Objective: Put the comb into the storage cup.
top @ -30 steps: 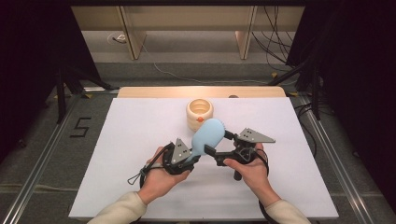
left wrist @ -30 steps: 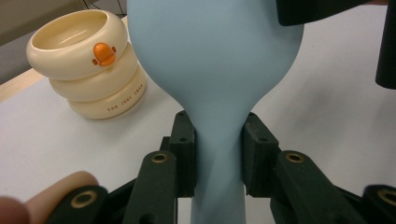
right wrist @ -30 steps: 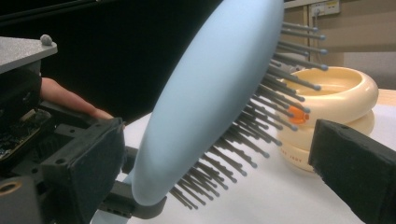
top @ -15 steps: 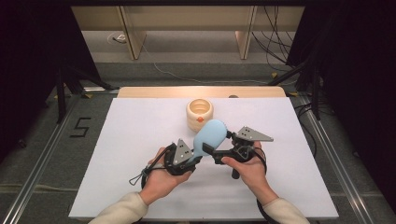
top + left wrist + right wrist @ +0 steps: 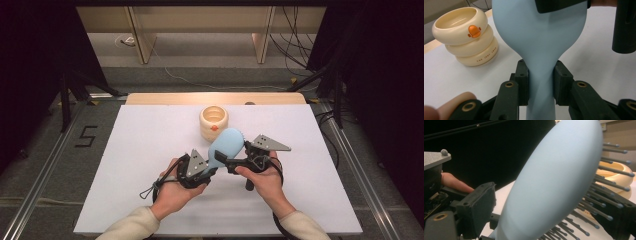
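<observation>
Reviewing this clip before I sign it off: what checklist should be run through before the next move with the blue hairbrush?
1. Left gripper clamped on the hairbrush neck: ok, both pads press it.
2. Brush head between the right gripper jaws: ok; they have just been closing.
3. Right gripper pads pressing the head: not ok, one pad stands apart from its smooth back.
4. Bristle side seated against the other jaw: cannot tell.
5. Cream holder upright on the table, apart from the brush: ok.
</observation>
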Tool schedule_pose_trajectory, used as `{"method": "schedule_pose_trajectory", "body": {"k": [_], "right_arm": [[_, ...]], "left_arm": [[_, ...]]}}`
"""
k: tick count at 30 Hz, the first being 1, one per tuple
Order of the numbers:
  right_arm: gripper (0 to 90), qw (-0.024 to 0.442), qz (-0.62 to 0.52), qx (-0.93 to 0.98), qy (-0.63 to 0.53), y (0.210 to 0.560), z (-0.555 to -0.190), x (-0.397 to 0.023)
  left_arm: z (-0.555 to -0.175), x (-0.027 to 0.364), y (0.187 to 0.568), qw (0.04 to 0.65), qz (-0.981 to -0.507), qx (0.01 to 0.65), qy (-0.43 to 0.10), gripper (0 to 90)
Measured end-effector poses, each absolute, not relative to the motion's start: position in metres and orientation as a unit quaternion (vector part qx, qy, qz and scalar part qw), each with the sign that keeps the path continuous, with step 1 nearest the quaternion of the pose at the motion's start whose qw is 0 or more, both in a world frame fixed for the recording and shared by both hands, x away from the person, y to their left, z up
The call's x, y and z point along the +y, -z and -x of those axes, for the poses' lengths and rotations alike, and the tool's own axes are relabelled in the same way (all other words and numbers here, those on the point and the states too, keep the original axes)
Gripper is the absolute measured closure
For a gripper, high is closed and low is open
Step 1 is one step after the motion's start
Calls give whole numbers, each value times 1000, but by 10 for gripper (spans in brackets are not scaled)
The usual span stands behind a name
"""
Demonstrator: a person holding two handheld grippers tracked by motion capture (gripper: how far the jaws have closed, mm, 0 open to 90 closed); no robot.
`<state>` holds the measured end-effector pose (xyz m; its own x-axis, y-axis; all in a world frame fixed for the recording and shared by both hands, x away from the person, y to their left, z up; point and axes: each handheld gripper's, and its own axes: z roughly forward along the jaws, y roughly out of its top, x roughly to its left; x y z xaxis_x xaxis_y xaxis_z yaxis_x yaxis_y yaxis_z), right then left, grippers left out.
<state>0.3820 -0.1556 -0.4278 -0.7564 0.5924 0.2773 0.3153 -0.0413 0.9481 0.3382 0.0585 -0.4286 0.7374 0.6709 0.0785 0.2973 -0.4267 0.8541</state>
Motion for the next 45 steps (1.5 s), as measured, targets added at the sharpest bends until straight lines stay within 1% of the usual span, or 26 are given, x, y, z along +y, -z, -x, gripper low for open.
{"method": "schedule_pose_trajectory", "body": {"k": [9, 16, 17, 20, 23, 26, 38, 45], "right_arm": [[196, 113, -338, 680, -641, 427, -382, -154], [280, 120, -340, 673, -645, 427, -382, -153], [280, 120, -340, 673, -645, 427, -382, -153], [297, 115, -342, 671, -648, 427, -382, -153], [351, 102, -338, 668, -655, 426, -382, -153], [366, 95, -341, 666, -657, 426, -382, -154], [488, 68, -326, 668, -665, 418, -378, -150], [507, 74, -311, 684, -656, 412, -376, -146]], "left_arm": [[-339, 59, 429, 448, -816, 298, -210, 693], [-339, 59, 430, 449, -815, 301, -211, 692], [-339, 59, 430, 449, -814, 302, -211, 692], [-339, 59, 429, 450, -813, 303, -211, 692], [-339, 60, 429, 453, -811, 304, -211, 692], [-339, 60, 429, 454, -811, 304, -209, 692], [-340, 60, 429, 460, -806, 303, -216, 691], [-340, 61, 430, 465, -803, 304, -216, 686]]}}
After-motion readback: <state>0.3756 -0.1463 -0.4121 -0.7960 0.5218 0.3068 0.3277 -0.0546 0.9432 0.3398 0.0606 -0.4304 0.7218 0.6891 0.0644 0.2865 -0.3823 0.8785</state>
